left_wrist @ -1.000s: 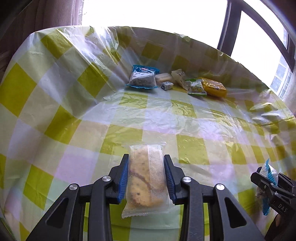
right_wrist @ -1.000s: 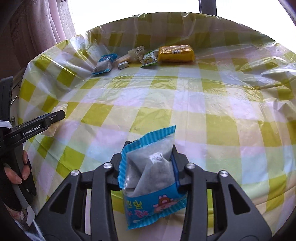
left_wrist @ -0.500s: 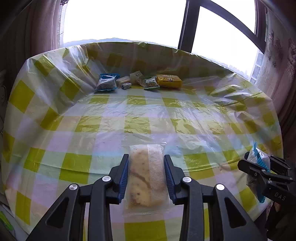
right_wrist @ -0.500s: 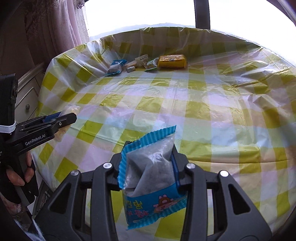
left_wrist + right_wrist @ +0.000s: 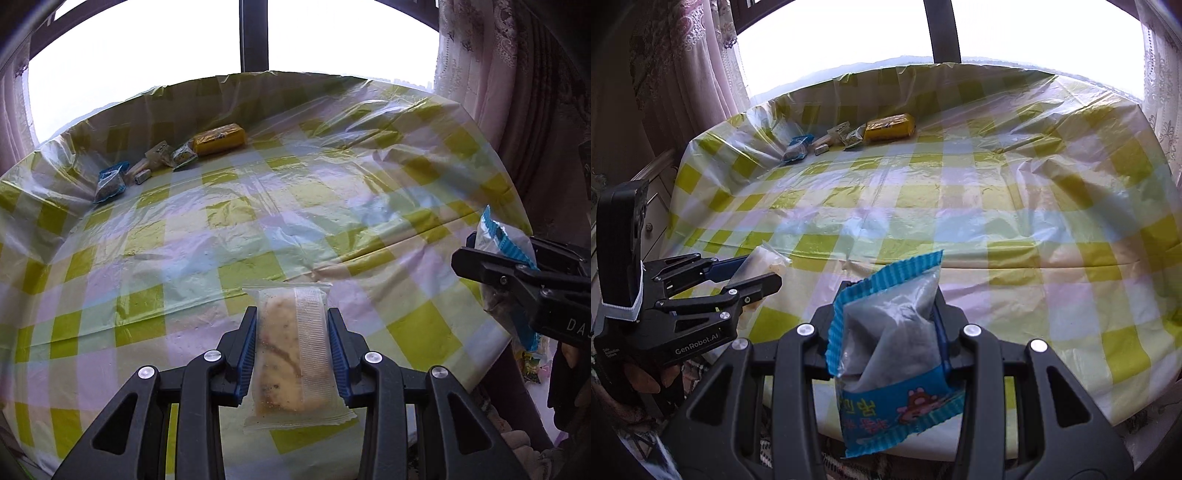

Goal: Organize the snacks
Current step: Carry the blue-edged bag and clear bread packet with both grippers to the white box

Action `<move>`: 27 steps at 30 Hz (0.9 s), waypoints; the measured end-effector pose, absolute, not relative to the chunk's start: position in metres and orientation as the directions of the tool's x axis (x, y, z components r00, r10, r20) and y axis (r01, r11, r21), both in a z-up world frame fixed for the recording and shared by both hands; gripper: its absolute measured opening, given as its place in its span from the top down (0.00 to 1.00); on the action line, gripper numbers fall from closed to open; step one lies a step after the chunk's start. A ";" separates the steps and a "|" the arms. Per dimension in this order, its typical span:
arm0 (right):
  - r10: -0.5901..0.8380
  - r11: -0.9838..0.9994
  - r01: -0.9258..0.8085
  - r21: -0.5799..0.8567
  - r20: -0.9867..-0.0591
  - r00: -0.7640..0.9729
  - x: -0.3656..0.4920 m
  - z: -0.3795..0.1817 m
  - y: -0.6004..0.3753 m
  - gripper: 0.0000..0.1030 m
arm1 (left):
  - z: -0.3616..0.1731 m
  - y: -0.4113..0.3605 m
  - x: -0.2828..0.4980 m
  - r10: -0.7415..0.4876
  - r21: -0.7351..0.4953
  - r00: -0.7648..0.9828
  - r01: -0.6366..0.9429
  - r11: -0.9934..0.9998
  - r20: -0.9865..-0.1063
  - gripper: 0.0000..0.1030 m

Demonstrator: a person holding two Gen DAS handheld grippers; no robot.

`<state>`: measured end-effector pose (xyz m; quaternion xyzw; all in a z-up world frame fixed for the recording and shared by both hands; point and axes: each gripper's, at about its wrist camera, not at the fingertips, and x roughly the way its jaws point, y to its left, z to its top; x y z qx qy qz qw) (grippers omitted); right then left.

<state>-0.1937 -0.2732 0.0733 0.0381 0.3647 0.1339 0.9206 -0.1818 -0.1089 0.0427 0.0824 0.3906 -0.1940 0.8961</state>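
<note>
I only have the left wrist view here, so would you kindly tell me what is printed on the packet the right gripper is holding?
Observer: The right wrist view shows the blue packet front-on: a small pink cartoon animal and pink lettering on its blue lower band, with grey contents behind clear film. The right gripper is shut on it.
Operator: Thank you. Is anything written on my left gripper's outside?
Observer: Yes, the left gripper carries "GenRobot.AI" in white on its side.
Operator: And what sits left of the table?
Observer: A pale piece of furniture with a small knob, beside the checked tablecloth.
</note>
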 end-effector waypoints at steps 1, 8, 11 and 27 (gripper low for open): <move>0.269 0.963 -0.214 0.165 -0.658 0.703 -0.198 0.074 -0.279 0.58 | 0.043 -0.116 -0.185 -0.289 0.006 0.616 0.430 0.903 -0.733 0.64; 0.216 0.976 -0.154 0.153 -0.650 0.728 -0.228 0.073 -0.313 0.58 | 0.047 -0.156 -0.206 -0.325 0.052 0.590 0.531 0.846 -0.739 0.64; 0.195 0.980 -0.125 0.152 -0.651 0.734 -0.237 0.071 -0.331 0.58 | 0.050 -0.172 -0.212 -0.351 0.050 0.568 0.572 0.819 -0.745 0.64; 0.005 0.982 0.123 0.141 -0.679 0.734 -0.308 0.060 -0.435 0.58 | 0.059 -0.305 -0.266 -0.481 0.050 0.368 0.831 0.553 -0.796 0.64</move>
